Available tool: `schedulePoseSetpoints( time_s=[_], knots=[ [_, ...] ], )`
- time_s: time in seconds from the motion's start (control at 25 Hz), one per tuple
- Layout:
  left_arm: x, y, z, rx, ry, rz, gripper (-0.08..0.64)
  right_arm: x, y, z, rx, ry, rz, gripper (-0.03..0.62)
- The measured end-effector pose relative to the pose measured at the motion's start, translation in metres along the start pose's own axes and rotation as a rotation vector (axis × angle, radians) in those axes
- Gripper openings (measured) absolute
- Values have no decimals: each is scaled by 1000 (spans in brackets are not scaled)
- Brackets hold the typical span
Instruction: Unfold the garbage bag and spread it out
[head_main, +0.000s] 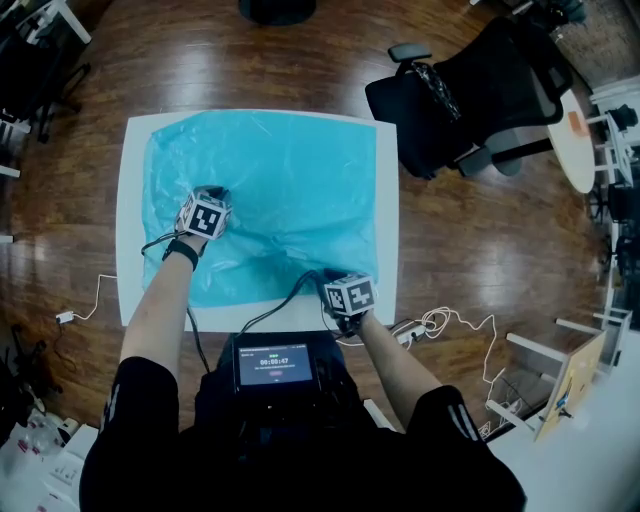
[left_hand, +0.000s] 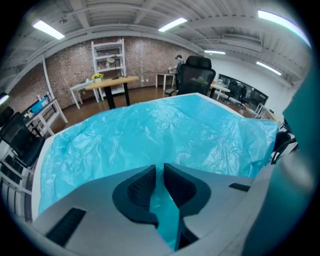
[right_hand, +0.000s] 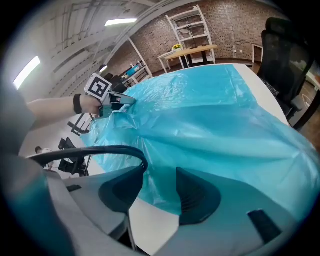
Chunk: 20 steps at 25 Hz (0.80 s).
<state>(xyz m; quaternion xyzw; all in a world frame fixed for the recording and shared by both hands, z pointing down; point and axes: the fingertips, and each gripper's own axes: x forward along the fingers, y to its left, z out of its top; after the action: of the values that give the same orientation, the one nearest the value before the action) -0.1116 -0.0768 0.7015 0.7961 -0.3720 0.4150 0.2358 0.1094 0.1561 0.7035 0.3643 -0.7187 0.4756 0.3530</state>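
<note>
Dark wood plank floor (head_main: 470, 240) all round white surface (head_main: 133, 220). Black office chair (head_main: 470, 90) by far right corner of surface; round white table (head_main: 573, 140) farther right. White cable (head_main: 455, 322) looped on floor, near right. Far wall brick (left_hand: 67, 62); white shelf unit (left_hand: 108, 52) against it, wood-topped desk (left_hand: 111, 82) in front. Strip lights (left_hand: 172, 23) on white beamed ceiling.

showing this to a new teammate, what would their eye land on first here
The bright blue garbage bag, spread crinkled over most of the white table, catches the eye first. The left gripper pinches a fold toward the bag's left side, while the right gripper sits at the bag's near edge with its jaws apart. A black office chair stands off the table's far right corner.
</note>
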Motion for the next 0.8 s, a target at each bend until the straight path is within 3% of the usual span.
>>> schedulePoseSetpoints(
  time_s=[0.24, 0.56, 0.8],
  knots=[
    [4, -1, -1, -10, -8, -12, 61, 1, 24, -21, 17, 13, 39, 244],
    [3, -2, -1, 2, 6, -19, 61, -1, 29, -47, 28, 44, 21, 244],
    [-1, 3, 2, 32, 19, 12, 61, -3, 38, -58, 10, 57, 49, 244]
  ],
)
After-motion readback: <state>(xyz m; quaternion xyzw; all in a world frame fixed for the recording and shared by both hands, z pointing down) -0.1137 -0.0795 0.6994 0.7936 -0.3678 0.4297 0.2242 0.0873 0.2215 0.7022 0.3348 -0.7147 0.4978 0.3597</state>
